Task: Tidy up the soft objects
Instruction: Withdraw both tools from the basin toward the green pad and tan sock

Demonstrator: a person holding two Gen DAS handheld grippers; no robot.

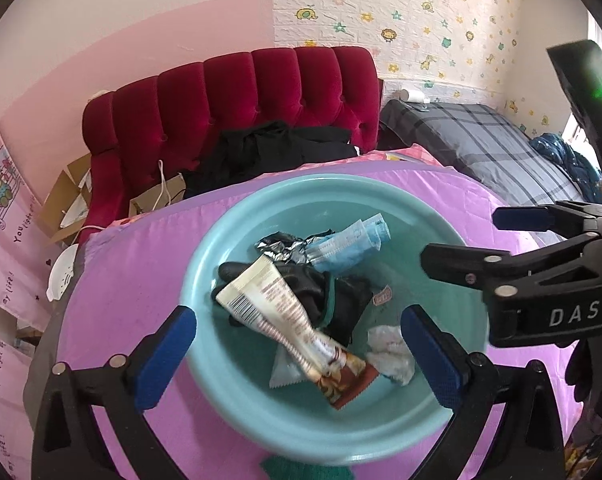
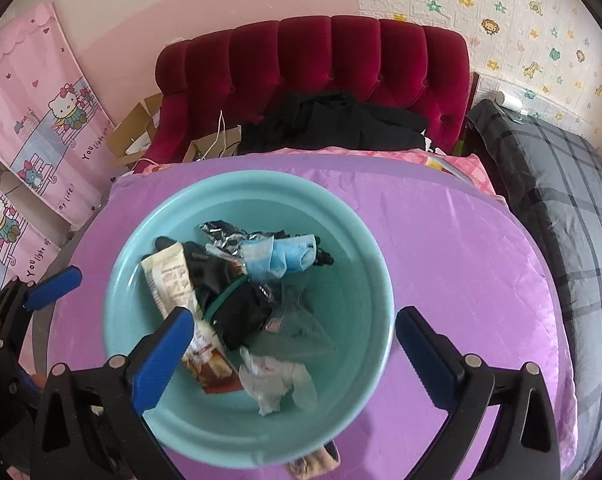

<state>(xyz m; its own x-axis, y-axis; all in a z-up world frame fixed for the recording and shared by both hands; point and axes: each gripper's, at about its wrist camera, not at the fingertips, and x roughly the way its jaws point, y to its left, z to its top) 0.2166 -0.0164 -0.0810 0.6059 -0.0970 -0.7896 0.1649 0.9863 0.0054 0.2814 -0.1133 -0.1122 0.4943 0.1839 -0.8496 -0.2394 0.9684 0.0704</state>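
A teal plastic basin sits on a purple quilted cover. Inside lie a cream snack wrapper, black cloth, a rolled blue face mask, crumpled foil and white tissue. My left gripper is open and empty above the basin's near side. My right gripper is open and empty over the basin; it also shows in the left wrist view at the right, open.
A red tufted chair with black clothes stands behind the cover. A grey plaid bed lies to the right. Paper bags sit beside the chair.
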